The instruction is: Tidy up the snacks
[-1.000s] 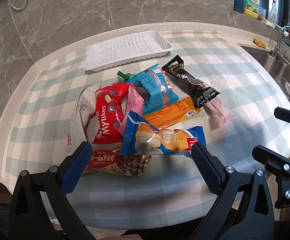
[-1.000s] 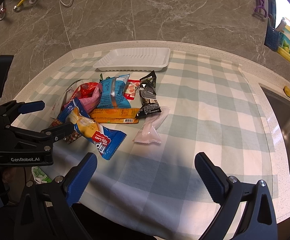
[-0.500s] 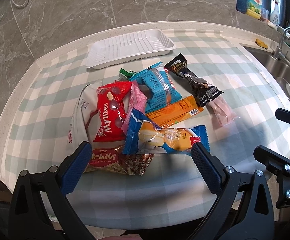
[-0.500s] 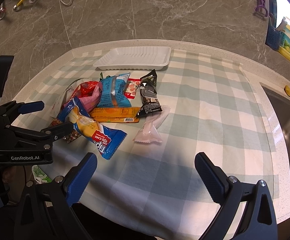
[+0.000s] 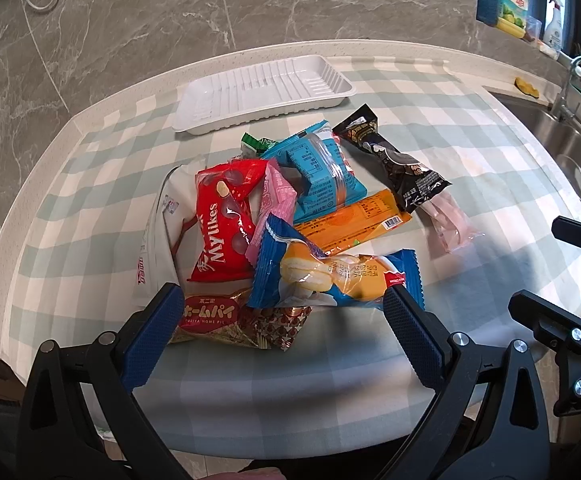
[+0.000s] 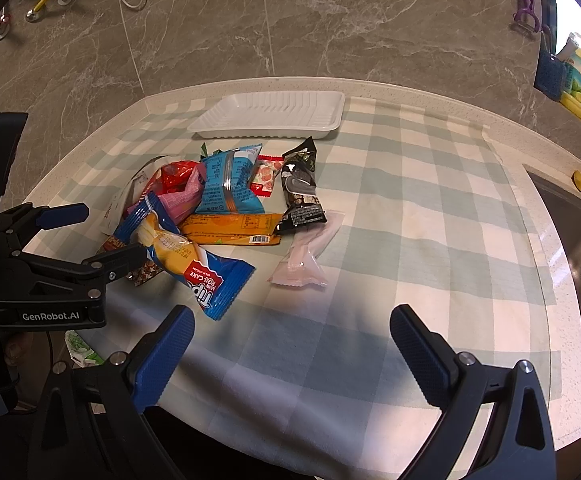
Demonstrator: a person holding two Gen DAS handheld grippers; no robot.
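Note:
A heap of snack packets lies on the checked cloth (image 5: 90, 184). It holds a red Mylikes bag (image 5: 222, 224), a blue roll-cake packet (image 5: 330, 276), an orange bar (image 5: 350, 220), a light blue packet (image 5: 318, 172), a black packet (image 5: 394, 164), a pale pink packet (image 5: 446, 224) and a brown pie packet (image 5: 226, 320). An empty white tray (image 5: 262, 92) sits behind them. My left gripper (image 5: 278, 332) stands open just before the roll-cake and pie packets. My right gripper (image 6: 290, 348) is open over bare cloth, near the pink packet (image 6: 302, 260).
A steel sink (image 5: 570, 156) lies at the right with a tap (image 5: 570, 80) and bottles (image 5: 510, 4) behind it. The marble wall (image 6: 290, 20) rises behind the counter. The cloth to the right of the heap (image 6: 430, 200) holds nothing. The counter's front edge is close under both grippers.
My left gripper has moved forward toward the heap, so the packets look larger and nearer. The right gripper has hardly moved. Both stay open.

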